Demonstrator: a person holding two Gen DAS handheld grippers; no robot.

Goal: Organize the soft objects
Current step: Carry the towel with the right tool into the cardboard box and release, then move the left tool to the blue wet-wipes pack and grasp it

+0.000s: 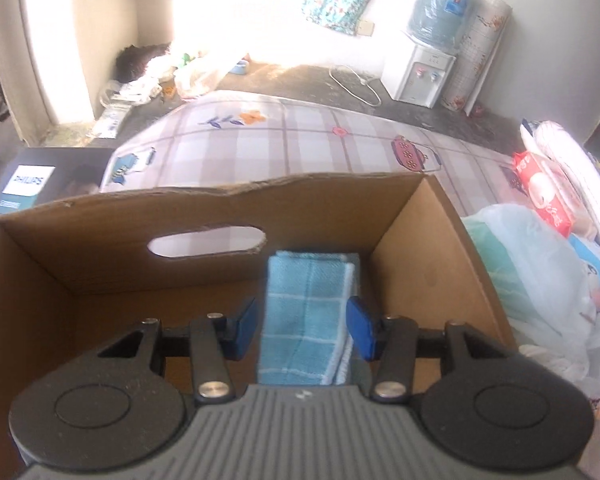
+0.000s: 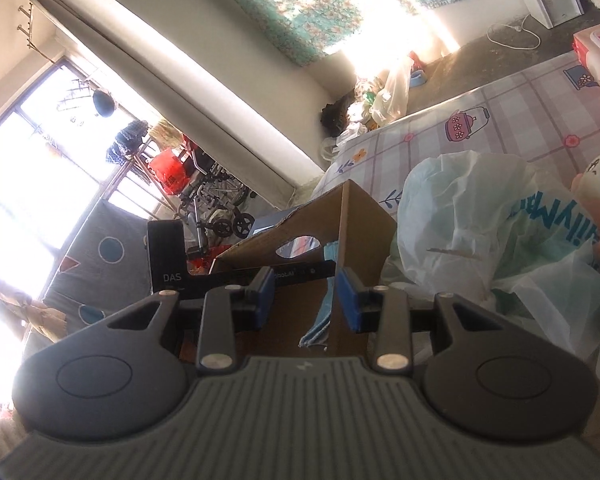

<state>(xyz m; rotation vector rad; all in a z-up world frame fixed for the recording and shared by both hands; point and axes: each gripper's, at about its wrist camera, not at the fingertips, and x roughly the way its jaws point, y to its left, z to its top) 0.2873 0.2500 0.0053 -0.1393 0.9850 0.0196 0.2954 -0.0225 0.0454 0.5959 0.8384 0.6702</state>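
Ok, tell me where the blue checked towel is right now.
In the left wrist view, the blue checked towel lies inside the cardboard box, right of centre, reaching its far wall beside the handle cutout.

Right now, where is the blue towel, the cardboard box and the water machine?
blue towel point(image 1: 300, 320), left wrist view, middle of the folded cloth.
cardboard box point(image 1: 112, 256), left wrist view, far inner wall.
water machine point(image 1: 416, 76), left wrist view, white front.

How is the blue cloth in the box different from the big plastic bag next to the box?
The blue checked cloth is folded into a neat strip; the plastic bag is crumpled and puffy. The cloth lies inside the cardboard box; the bag sits outside it, on the patterned sheet. The cloth is solid blue; the bag is pale and see-through. Both look soft.
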